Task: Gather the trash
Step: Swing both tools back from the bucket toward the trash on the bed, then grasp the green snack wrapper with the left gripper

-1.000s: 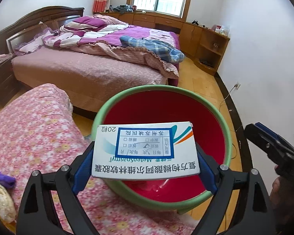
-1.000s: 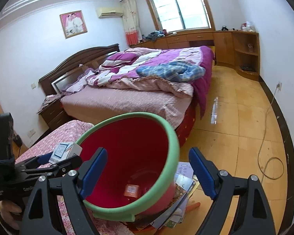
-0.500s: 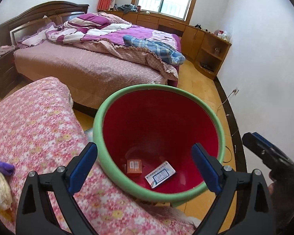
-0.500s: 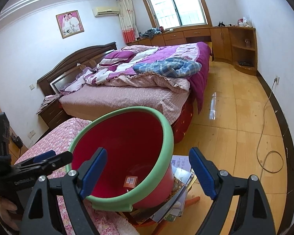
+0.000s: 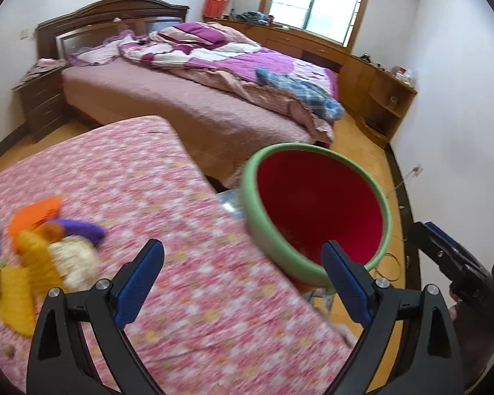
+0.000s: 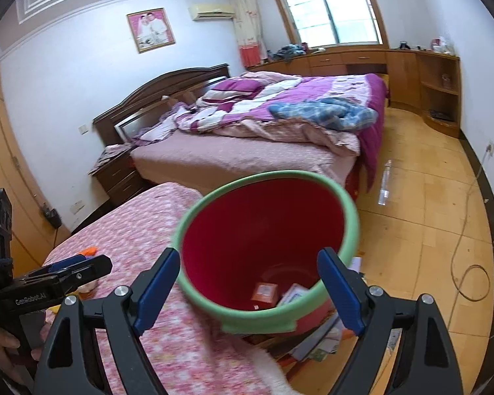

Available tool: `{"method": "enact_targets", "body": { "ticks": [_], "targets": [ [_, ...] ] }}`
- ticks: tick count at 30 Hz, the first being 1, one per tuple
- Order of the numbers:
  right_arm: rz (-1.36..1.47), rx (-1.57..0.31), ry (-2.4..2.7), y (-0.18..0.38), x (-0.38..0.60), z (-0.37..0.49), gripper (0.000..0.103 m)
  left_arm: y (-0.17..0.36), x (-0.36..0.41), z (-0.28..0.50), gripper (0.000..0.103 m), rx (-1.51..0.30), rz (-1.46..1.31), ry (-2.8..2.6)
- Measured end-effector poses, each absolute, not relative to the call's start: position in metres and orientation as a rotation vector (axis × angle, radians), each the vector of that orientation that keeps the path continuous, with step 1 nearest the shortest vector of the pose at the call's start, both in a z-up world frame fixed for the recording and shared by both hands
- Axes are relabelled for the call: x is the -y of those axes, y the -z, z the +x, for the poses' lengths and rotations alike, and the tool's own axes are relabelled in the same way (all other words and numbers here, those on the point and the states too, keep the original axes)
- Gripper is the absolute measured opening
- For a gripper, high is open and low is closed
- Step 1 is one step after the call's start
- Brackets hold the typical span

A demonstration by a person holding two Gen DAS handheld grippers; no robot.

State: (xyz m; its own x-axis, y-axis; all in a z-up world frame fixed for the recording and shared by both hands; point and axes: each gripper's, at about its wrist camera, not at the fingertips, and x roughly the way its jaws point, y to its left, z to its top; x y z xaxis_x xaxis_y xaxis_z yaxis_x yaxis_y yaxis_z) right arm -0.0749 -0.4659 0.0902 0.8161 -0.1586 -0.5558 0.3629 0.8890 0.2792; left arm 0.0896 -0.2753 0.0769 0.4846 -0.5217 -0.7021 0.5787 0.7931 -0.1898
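A red bucket with a green rim (image 5: 316, 210) stands beside the pink floral-covered surface (image 5: 154, 230); it also shows in the right wrist view (image 6: 266, 227). Inside it lie a small orange box (image 6: 264, 291) and a white medicine box (image 6: 293, 294). My left gripper (image 5: 242, 278) is open and empty, over the floral cover just left of the bucket. My right gripper (image 6: 248, 291) is open and empty, in front of the bucket's near rim. A heap of orange, purple, yellow and cream items (image 5: 46, 240) lies on the cover at the left.
A large bed (image 6: 263, 138) with purple bedding stands behind. A nightstand (image 6: 118, 174) is left of it. Wooden cabinets (image 6: 421, 82) line the far wall. Magazines (image 6: 319, 339) lie under the bucket. A cable (image 6: 471, 263) trails on the wooden floor.
My left gripper opened and dropped the white medicine box into the bucket, then swung left over the floral cover. My right gripper stayed open near the bucket.
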Motion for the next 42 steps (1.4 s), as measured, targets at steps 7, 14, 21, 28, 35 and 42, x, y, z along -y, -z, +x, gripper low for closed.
{"method": "enact_targets", "body": {
  "ticks": [7, 14, 21, 28, 35, 42],
  "targets": [
    [0.366, -0.578, 0.215, -0.098, 0.427, -0.060, 0.087, -0.088, 0.217, 0.094, 0.095, -0.817, 0.027, 0.579],
    [0.340, -0.601, 0.152, -0.104, 0.387, -0.041, 0.087, -0.095, 0.153, 0.108, 0.095, -0.802, -0.021, 0.466],
    [0.308, -0.624, 0.095, -0.104, 0.350, -0.018, 0.087, -0.094, 0.096, 0.123, 0.095, -0.796, -0.027, 0.350],
    [0.296, -0.656, 0.055, -0.097, 0.326, 0.002, 0.087, -0.076, 0.044, 0.147, 0.095, -0.810, 0.014, 0.192],
    [0.293, -0.697, 0.052, -0.085, 0.316, 0.016, 0.087, -0.041, 0.014, 0.178, 0.095, -0.877, 0.019, 0.145],
    [0.300, -0.732, 0.057, -0.071, 0.313, 0.028, 0.087, -0.011, 0.011, 0.199, 0.095, -0.953, -0.029, 0.169]
  ]
}}
